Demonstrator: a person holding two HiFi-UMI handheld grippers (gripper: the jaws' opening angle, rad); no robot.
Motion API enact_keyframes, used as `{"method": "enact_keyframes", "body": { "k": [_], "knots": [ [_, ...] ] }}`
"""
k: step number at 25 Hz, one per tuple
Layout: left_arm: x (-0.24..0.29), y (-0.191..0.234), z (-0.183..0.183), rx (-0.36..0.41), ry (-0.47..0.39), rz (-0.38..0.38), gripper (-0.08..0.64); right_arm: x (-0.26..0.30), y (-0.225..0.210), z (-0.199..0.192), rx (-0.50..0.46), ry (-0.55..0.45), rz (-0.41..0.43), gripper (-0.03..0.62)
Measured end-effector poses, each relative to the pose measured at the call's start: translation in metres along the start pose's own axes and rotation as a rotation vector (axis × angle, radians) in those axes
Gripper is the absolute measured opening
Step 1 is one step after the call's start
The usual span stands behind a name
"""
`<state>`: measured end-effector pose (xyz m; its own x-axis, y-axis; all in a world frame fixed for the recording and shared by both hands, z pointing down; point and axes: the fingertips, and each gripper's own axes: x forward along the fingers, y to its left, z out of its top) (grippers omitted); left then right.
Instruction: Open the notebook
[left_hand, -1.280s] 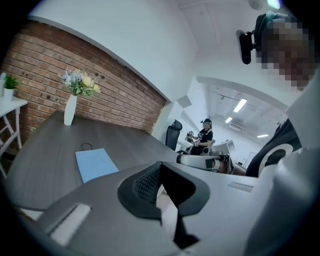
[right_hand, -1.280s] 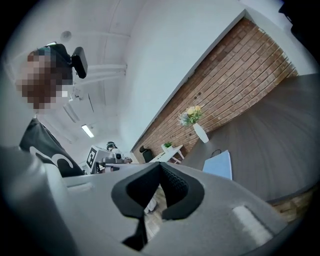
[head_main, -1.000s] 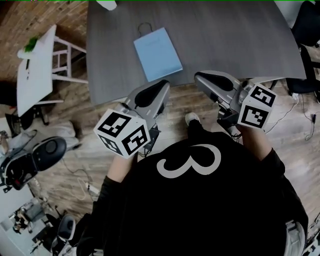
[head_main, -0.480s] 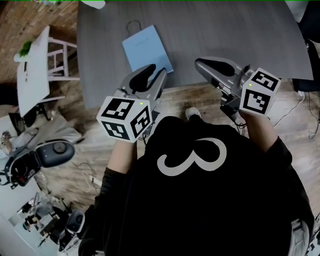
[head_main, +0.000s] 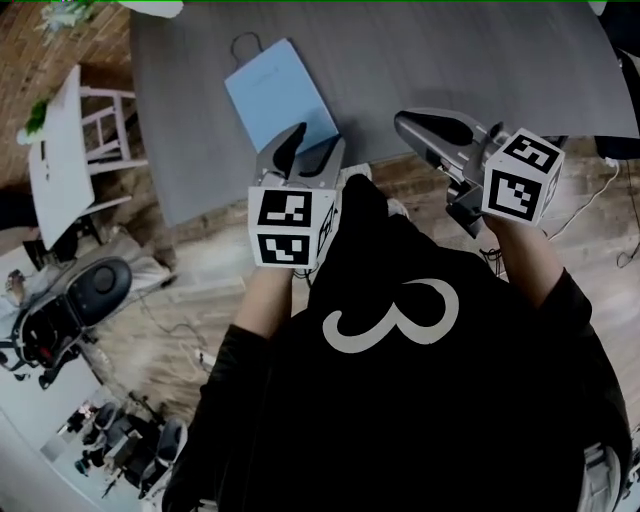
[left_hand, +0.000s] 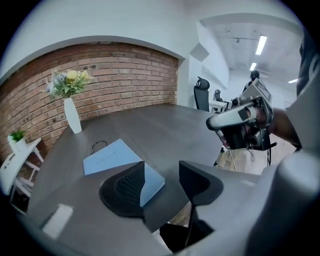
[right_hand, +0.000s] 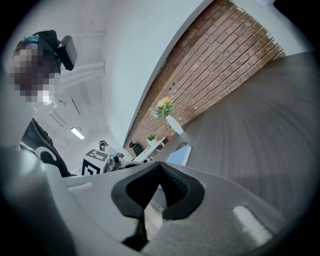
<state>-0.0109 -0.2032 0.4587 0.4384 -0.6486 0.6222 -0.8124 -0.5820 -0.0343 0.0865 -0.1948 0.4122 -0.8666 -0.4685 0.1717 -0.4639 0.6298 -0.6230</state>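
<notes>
A light blue notebook (head_main: 275, 90) lies closed on the grey table (head_main: 450, 60), with a black loop at its far end. My left gripper (head_main: 312, 146) hovers over the table's near edge, just short of the notebook's near corner. Its jaws are opening and nothing is between them. In the left gripper view the notebook (left_hand: 112, 157) shows past the left gripper (left_hand: 162, 169), partly hidden by one finger (left_hand: 125, 187). My right gripper (head_main: 405, 122) is held over the table edge to the right, shut and empty. Its tips meet in the right gripper view (right_hand: 160, 169).
A white vase with flowers (left_hand: 71, 112) stands at the table's far end before a brick wall. A white side table (head_main: 60, 150) is on the wooden floor to the left. Office chairs (left_hand: 202, 95) stand beyond the table. Equipment (head_main: 85, 295) lies on the floor lower left.
My left gripper's jaws went from shut to wide apart as it rolled, sank and closed in on the notebook's near corner. The right gripper sank a little, still shut.
</notes>
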Motion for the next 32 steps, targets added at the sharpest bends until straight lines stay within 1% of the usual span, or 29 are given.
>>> {"method": "enact_keyframes", "body": {
  "k": [2,4,10,16,21,26,32],
  "knots": [
    [0.007,0.0,-0.007,0.005,0.013,0.006,0.243,-0.001,-0.005,-0.005,0.007,0.002,-0.014,0.0],
    [0.015,0.002,-0.012,0.026,0.021,0.026,0.253,0.0,-0.009,-0.009,0.012,0.003,-0.023,0.0],
    [0.032,0.009,-0.018,0.139,0.055,0.123,0.253,-0.003,-0.014,-0.016,0.023,0.012,-0.037,0.0],
    [0.045,0.011,-0.024,0.226,0.093,0.162,0.249,-0.008,-0.021,-0.02,0.043,0.005,-0.051,0.0],
    [0.047,0.013,-0.031,0.243,0.113,0.168,0.246,-0.01,-0.024,-0.021,0.058,-0.015,-0.057,0.0],
    [0.05,0.019,-0.035,0.279,0.125,0.199,0.232,-0.011,-0.027,-0.025,0.07,-0.024,-0.051,0.0],
    [0.05,0.019,-0.036,0.308,0.145,0.205,0.225,-0.013,-0.029,-0.023,0.084,-0.034,-0.055,0.0]
  ]
}}
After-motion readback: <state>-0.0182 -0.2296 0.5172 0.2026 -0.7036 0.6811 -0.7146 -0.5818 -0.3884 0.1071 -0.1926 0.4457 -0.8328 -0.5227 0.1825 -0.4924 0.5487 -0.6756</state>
